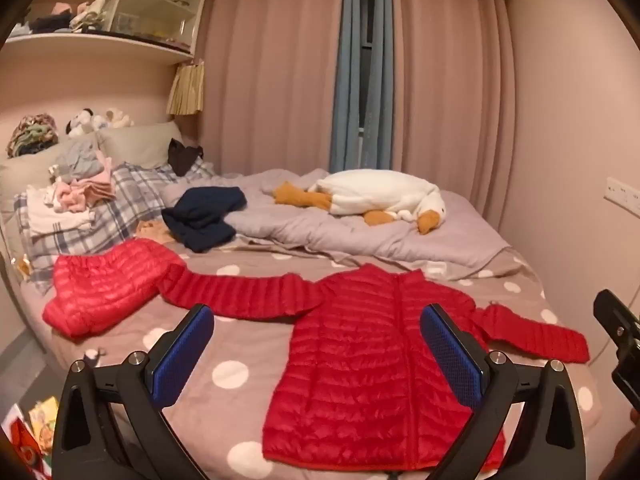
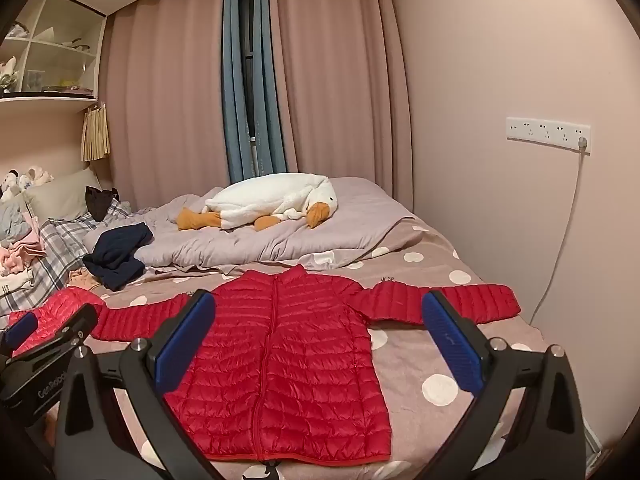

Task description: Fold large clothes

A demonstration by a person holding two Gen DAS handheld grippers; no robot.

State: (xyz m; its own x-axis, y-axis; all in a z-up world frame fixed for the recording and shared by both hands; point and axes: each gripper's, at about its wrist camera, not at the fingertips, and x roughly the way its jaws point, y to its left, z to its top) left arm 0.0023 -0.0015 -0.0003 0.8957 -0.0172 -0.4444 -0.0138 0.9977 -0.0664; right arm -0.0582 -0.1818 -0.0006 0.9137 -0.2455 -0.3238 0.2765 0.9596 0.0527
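Both tongs, left (image 1: 316, 356) and right (image 2: 318, 342), are hovering released over the flat-spread red quilted puffer jacket (image 2: 288, 364), sleeves outstretched, apparently ready for folding.

Both wrist fisheyes sit low behind their own tongs at the near edge of the bed (image 1: 248, 360), facing across it toward the curtains (image 1: 280, 80), tilted slightly down. Left view frames the red puffer jacket (image 1: 372, 360) between the left gripper (image 1: 316, 356) fingers, shifted toward its right finger; right gripper (image 1: 620, 344) edge at far right. Right view centres the jacket (image 2: 288, 360) between the right gripper (image 2: 320, 352) fingers; left gripper (image 2: 40, 336) beyond its left finger. Shared: jacket, goose plush (image 2: 272, 200), curtains, shelves.
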